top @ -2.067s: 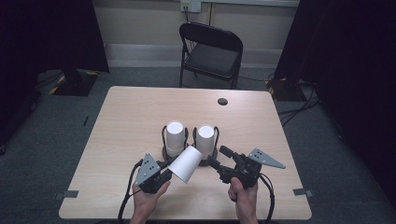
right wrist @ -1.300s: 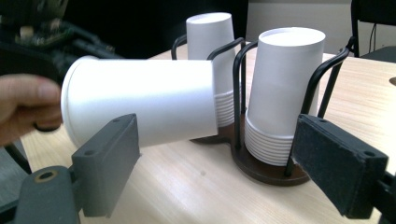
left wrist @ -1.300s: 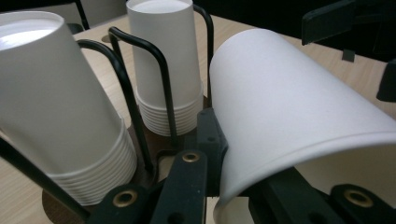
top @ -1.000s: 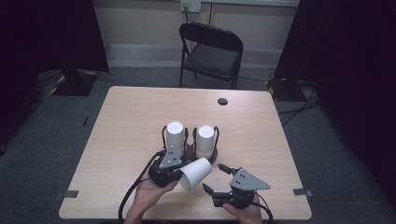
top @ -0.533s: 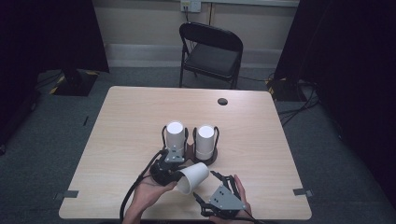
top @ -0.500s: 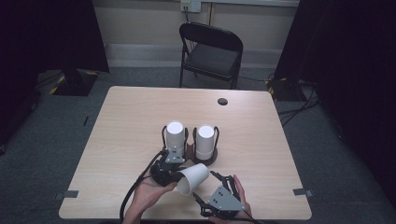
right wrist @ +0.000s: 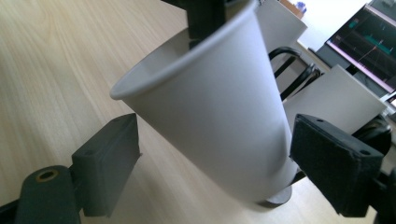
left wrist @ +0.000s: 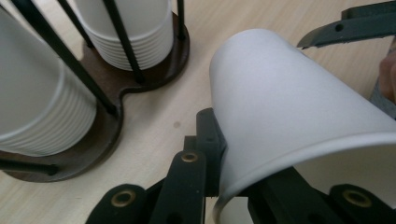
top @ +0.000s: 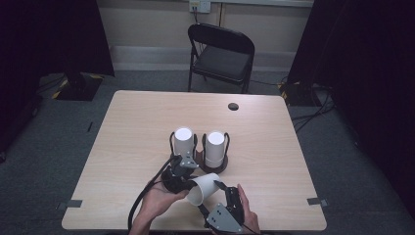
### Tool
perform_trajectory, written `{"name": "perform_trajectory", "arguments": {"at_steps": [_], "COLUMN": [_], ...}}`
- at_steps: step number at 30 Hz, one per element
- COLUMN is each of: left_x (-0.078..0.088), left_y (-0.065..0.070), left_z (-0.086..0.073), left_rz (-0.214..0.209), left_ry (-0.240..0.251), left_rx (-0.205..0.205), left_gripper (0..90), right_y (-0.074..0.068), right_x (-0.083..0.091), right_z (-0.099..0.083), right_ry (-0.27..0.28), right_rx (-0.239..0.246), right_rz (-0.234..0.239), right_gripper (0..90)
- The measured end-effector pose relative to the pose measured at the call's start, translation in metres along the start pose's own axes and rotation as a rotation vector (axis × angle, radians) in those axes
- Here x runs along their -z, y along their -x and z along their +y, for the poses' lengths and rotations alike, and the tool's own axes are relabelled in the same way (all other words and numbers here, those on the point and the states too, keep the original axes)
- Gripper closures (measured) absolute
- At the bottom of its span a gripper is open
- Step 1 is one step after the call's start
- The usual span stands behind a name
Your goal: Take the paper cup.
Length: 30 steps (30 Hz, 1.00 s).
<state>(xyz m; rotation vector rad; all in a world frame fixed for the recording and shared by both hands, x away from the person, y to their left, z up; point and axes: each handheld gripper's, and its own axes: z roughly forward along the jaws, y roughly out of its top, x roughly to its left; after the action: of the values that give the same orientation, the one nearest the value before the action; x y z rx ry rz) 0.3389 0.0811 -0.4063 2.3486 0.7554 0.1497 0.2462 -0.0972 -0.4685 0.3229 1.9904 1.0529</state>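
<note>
Both right gripper point(top: 211, 198) fingers now wider around paper cup point(top: 203, 187), lower than before

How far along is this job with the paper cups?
Done: one cup is out of the stacks in the rack. In hand: the left claw pinches its rim, while the right claw, jaws just opening, straddles it without touching. Left: passing it over or setting it on the table, probably.

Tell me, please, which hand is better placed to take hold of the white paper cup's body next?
The right. The right gripper has just been opening, and its pads already flank the white paper cup without pressing it. The left gripper is shut on the cup's rim, so it can only hold it steady.
</note>
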Motion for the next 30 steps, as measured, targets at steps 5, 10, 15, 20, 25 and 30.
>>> {"name": "perform_trajectory", "arguments": {"at_steps": [5, 10, 15, 20, 25, 30], "left_x": [-0.003, -0.006, -0.007, -0.009, -0.008, -0.009], "left_y": [0.0, 0.004, 0.005, 0.004, 0.001, 0.002], "left_z": [0.004, 0.01, 0.012, 0.013, 0.014, 0.015], "left_rz": [-0.02, -0.038, -0.073, -0.074, -0.114, -0.107], "left_ry": [-0.034, -0.048, -0.049, -0.044, -0.028, -0.025], "left_rx": [0.02, 0.014, 0.019, 0.034, 0.051, 0.075], "left_gripper": [86.5, 86.6, 86.5, 86.3, 86.1, 85.8], "right_y": [-0.002, -0.005, -0.004, -0.007, -0.01, -0.013], "right_x": [-0.005, -0.011, -0.015, -0.023, -0.02, -0.019], "right_z": [0.0, 0.002, 0.003, 0.004, 0.008, 0.013], "right_ry": [-0.004, -0.004, 0.009, 0.008, 0.021, 0.044], "right_rx": [0.053, 0.079, 0.106, 0.132, 0.163, 0.192], "right_rz": [-0.013, -0.034, -0.054, -0.091, -0.127, -0.14], "right_gripper": [14.0, 13.8, 15.0, 16.3, 18.1, 19.8]}}
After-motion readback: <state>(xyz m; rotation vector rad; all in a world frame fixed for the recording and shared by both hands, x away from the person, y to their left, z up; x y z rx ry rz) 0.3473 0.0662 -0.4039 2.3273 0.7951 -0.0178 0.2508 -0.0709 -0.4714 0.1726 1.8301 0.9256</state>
